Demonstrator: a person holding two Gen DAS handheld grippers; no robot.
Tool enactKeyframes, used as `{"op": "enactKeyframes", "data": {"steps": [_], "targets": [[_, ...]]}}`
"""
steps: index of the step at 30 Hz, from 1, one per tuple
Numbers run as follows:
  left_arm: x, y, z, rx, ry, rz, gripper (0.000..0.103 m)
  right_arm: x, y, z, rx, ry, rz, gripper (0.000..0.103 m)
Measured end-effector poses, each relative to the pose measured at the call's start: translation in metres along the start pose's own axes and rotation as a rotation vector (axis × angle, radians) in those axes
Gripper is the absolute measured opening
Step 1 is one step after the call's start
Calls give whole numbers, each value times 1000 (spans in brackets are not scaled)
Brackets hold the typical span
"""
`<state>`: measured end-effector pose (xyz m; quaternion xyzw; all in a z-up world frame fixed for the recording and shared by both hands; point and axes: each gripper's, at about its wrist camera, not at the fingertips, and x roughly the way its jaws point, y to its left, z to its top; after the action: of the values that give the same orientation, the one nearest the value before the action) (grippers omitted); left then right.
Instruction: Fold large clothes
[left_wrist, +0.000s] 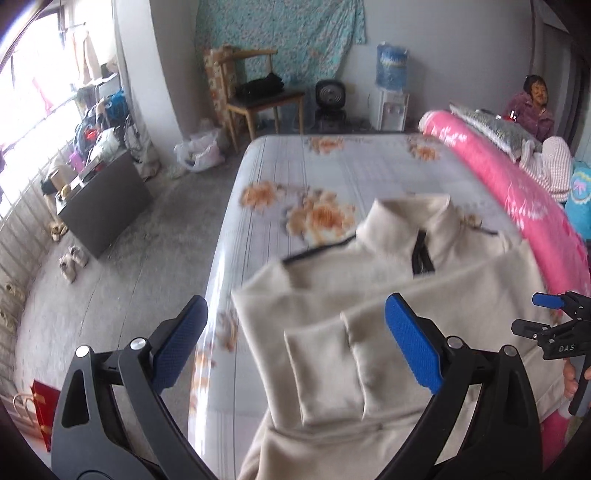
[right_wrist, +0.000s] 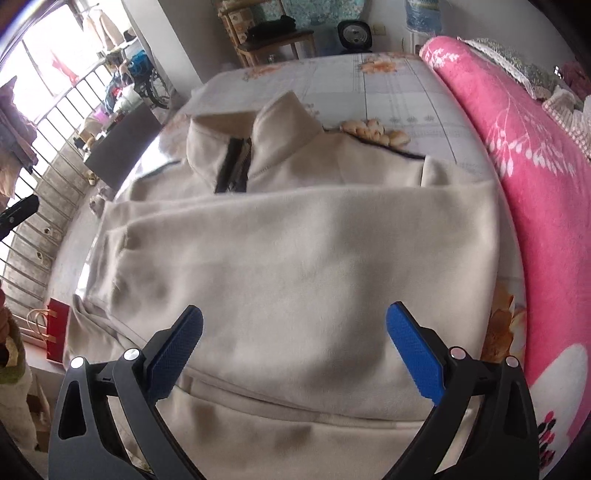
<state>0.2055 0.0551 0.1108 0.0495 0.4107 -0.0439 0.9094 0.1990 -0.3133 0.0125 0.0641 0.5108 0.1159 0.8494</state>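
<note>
A cream zip-neck fleece sweater (left_wrist: 369, 295) lies on the floral bed sheet (left_wrist: 332, 173), collar toward the far end, both sleeves folded across the chest. It also shows in the right wrist view (right_wrist: 295, 251). My left gripper (left_wrist: 295, 339) is open and empty, hovering over the sweater's left side and sleeve cuffs (left_wrist: 332, 369). My right gripper (right_wrist: 295, 354) is open and empty above the sweater's lower body. The right gripper also shows at the edge of the left wrist view (left_wrist: 546, 317).
A rolled pink blanket (right_wrist: 535, 184) runs along the bed's right side. The bed's left edge (left_wrist: 218, 280) drops to the floor, with a dark low table (left_wrist: 103, 199), a red bag (left_wrist: 42, 410) and slippers. A chair (left_wrist: 266, 96), fan and water dispenser stand beyond; a person (left_wrist: 533, 107) sits far right.
</note>
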Motion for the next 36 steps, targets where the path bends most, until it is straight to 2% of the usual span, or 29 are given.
{"op": "enactKeyframes", "data": {"steps": [2,7,13,18,22,24,25,26,29,33,36], "targets": [[9,-1,23,-9,-32,-44,93,-12,-1,23,1,-49,-9,97],[61,-26,68,12,-52,-72,91,-16,-9,89,27,-128,-9,97],[144,-66,98,31,55,-160,62,33,-12,160,45,-98,29,97],[194,-87,102,39,132,-181,38,90,-7,191,41,-25,22,97],[218,-92,97,19,179,-202,19,129,-11,193,54,50,9,83],[223,-92,92,20,194,-214,10,141,-16,189,67,86,3,73],[223,-92,89,25,198,-220,8,145,-18,186,73,105,1,63],[221,-93,87,32,200,-222,8,147,-21,182,78,116,8,53],[211,-94,82,53,192,-225,5,139,-25,172,78,113,29,41],[190,-93,75,77,172,-232,5,123,-23,162,56,98,31,29],[172,-93,69,96,152,-237,4,110,-20,154,48,84,36,15]]}}
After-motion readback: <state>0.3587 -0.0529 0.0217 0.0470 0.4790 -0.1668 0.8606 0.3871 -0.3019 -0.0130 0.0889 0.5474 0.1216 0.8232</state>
